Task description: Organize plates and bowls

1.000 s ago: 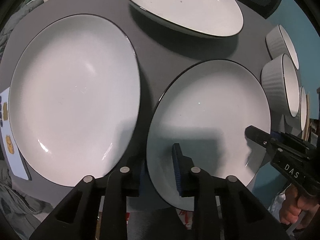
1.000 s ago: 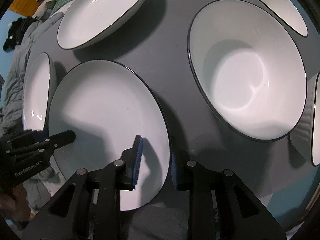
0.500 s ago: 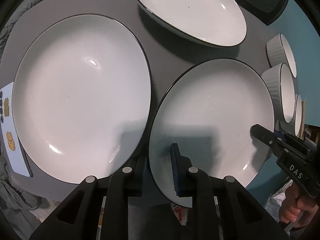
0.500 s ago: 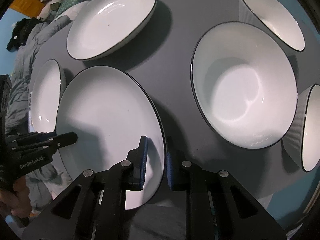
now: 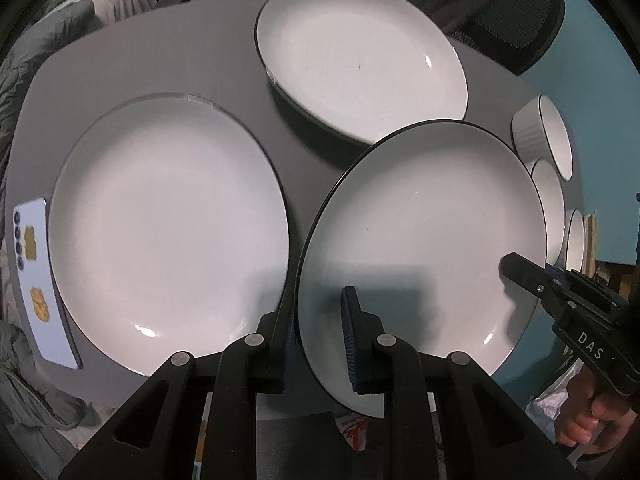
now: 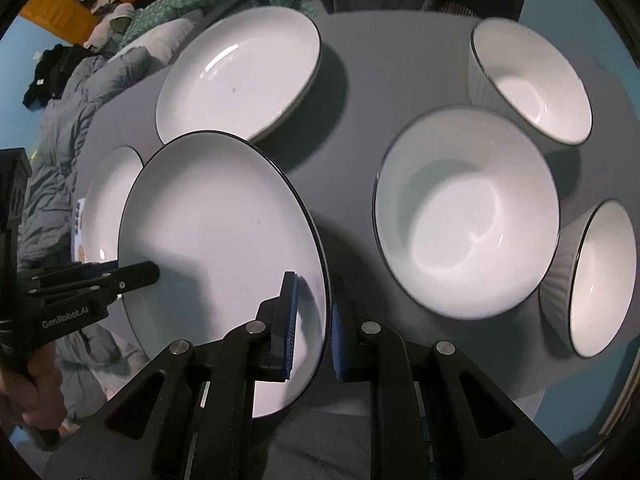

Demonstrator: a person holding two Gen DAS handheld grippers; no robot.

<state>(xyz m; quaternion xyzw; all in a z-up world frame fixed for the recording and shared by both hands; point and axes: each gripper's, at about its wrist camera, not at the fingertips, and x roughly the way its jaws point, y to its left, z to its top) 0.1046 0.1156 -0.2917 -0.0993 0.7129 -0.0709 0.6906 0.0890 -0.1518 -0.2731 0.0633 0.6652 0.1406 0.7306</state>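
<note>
Both grippers hold one white black-rimmed plate (image 5: 424, 240) by opposite edges, lifted above the grey table (image 5: 140, 64). My left gripper (image 5: 320, 344) is shut on its left rim. My right gripper (image 6: 314, 328) is shut on its right rim; the held plate also shows in the right wrist view (image 6: 216, 240). Each gripper shows in the other's view, the right gripper (image 5: 520, 276) and the left gripper (image 6: 136, 276). A large flat plate (image 5: 168, 232) lies to the left. A deep plate (image 5: 360, 60) lies behind.
A wide bowl (image 6: 464, 220) and two ribbed bowls (image 6: 532, 84), (image 6: 596, 280) stand on the right of the table. A phone (image 5: 36, 280) lies at the table's left edge. A mesh chair (image 5: 500, 12) stands behind; bedding (image 6: 68, 92) lies at left.
Both grippers have risen with the plate, lifting it off the table. More of the table and room behind now shows.
</note>
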